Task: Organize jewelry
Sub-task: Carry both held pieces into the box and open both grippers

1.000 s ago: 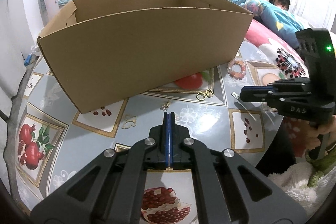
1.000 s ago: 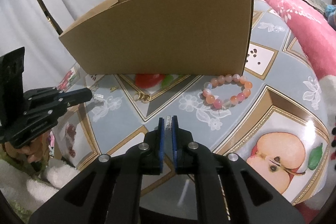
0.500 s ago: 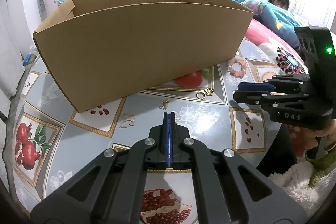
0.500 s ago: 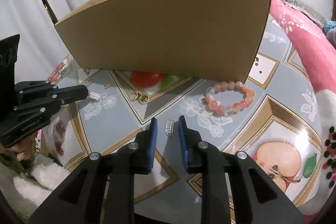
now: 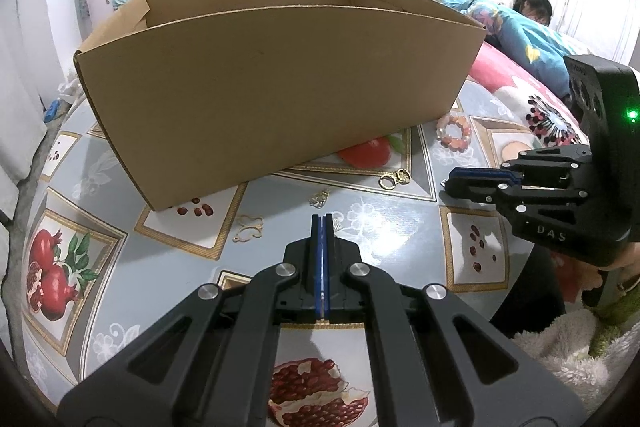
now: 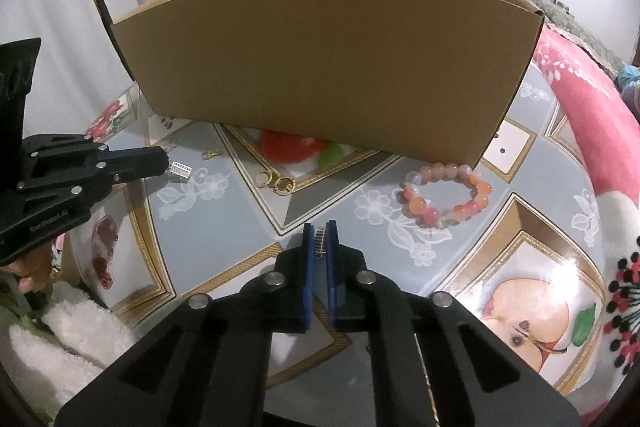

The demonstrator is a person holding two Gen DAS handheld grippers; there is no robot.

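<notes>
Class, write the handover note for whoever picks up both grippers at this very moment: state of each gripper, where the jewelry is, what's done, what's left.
Right gripper: shut on a small silver piece, low over the table.
Left gripper: shut, empty, hovering.
On the table, in front of the cardboard box: bead bracelet, gold rings, small silver charm, small gold piece.
Done: the silver piece is gripped. The box's inside is hidden.
Left: probably drop it in the box, then collect the rest.
</notes>
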